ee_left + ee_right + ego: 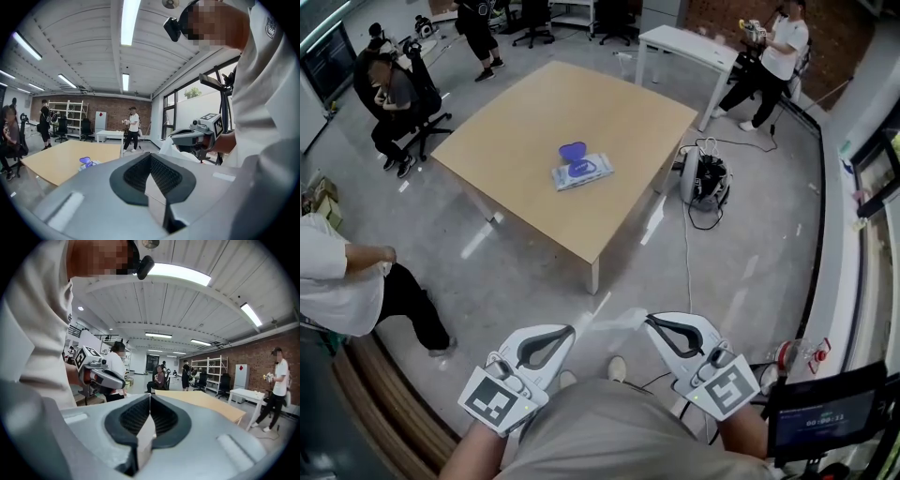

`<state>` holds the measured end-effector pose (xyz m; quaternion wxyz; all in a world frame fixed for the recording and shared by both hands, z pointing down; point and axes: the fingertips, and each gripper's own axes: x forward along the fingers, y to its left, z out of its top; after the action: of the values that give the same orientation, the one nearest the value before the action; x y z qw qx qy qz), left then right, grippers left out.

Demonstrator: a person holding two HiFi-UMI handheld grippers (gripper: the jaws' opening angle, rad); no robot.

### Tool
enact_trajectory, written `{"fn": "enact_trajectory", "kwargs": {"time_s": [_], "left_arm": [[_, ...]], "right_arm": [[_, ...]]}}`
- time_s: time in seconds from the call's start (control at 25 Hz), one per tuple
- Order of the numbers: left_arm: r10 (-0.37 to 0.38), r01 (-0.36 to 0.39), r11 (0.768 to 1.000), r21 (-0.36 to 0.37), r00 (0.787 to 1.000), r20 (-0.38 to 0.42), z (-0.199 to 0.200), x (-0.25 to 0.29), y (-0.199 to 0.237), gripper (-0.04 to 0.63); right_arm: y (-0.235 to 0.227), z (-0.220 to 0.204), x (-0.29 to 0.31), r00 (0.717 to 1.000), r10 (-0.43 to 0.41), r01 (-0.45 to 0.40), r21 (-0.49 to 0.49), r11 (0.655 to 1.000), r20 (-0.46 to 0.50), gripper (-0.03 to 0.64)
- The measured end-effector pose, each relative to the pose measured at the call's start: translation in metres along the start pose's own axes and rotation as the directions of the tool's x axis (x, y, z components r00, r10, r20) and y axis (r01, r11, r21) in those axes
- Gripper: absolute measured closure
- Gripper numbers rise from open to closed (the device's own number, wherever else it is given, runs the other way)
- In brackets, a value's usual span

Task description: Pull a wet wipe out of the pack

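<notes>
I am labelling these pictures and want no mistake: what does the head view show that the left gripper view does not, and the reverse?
Only the head view: the left gripper from outside with its marker cube, and a grey device on the floor beside the table. Only the left gripper view: the ceiling lights, a brick wall, and the left jaws shut on the wipe, seen close. Both: the table, the pack with its lid open, the right gripper and the wipe.
</notes>
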<state>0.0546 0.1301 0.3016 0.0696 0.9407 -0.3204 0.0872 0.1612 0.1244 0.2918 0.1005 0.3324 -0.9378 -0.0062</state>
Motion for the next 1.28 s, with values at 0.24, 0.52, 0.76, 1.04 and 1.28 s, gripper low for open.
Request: {"fn": "enact_trajectory", "kwargs": {"time_s": [0.24,0.52,0.76,1.04,1.28], "left_arm": [[0.002,-0.002,1.0,-0.012,1.0,0.01,-0.008,-0.022,-0.003,0.593],[0.019,-0.019,1.0,-0.025,1.0,0.006,-0.016,-0.024,-0.001,0.594],[0.044,-0.044,0.999,-0.027,0.999,-0.007,-0.018,-0.027,0.005,0.594],[0.027,-0.028,0.999,-0.039,1.0,-0.009,-0.022,-0.028,0.0,0.594],[0.029,-0.03,0.999,-0.04,0.999,-0.03,-0.03,-0.031,-0.004,0.594]], "right_arm": [[0.025,0.009,-0.003,1.0,-0.001,0.001,-0.013,1.0,-0.008,0.612],[0.031,0.011,-0.002,1.0,0.014,-0.014,-0.031,0.999,-0.015,0.612],[0.035,0.013,-0.001,1.0,0.022,-0.022,-0.028,0.999,-0.01,0.612],[0.038,0.01,0.0,0.999,0.035,-0.035,-0.024,0.999,-0.018,0.612],[0.04,0.008,-0.002,0.999,0.036,-0.036,-0.018,0.999,-0.007,0.612]]}}
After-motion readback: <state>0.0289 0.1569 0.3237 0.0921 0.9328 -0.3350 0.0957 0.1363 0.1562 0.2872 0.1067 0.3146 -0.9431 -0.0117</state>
